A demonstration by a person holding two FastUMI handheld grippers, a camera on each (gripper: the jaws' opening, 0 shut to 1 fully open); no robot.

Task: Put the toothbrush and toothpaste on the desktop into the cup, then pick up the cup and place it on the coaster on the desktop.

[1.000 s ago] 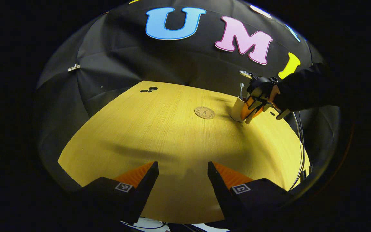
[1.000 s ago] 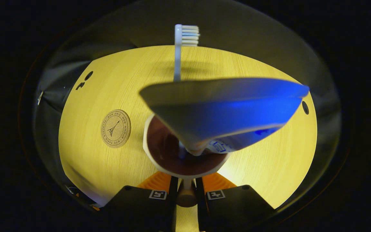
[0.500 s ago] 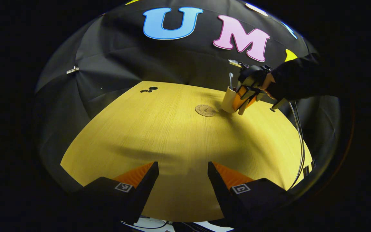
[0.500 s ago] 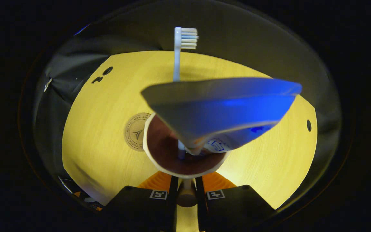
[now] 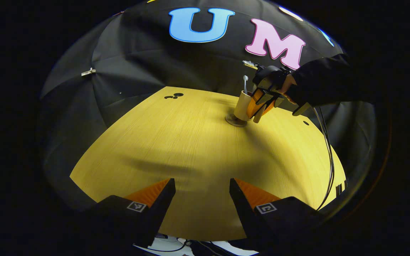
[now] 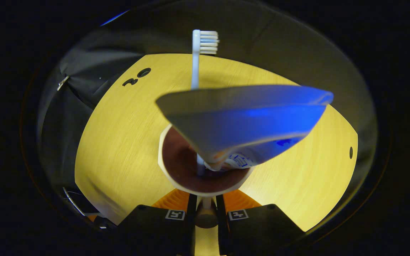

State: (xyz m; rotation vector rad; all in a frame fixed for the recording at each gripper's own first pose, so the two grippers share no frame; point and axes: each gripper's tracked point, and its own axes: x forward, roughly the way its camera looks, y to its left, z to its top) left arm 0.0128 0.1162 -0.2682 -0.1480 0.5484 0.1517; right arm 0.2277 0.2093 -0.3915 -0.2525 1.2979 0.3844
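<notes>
Now right gripper (image 6: pixel 205 209) clamps cup (image 6: pixel 176 181) over coaster (image 5: pixel 234 121).

left far, right close (desktop (image 5: pixel 190 142) shared)

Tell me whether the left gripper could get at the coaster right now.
Probably not. The cup, held by the right gripper, sits over the coaster across the table, while the left gripper is open near the table's front edge.

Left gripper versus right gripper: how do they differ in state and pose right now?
The left gripper is open and holds nothing; the right gripper is shut on the cup by its handle. The left gripper hangs over bare desktop at the near edge; the right gripper holds the cup over the coaster.
</notes>
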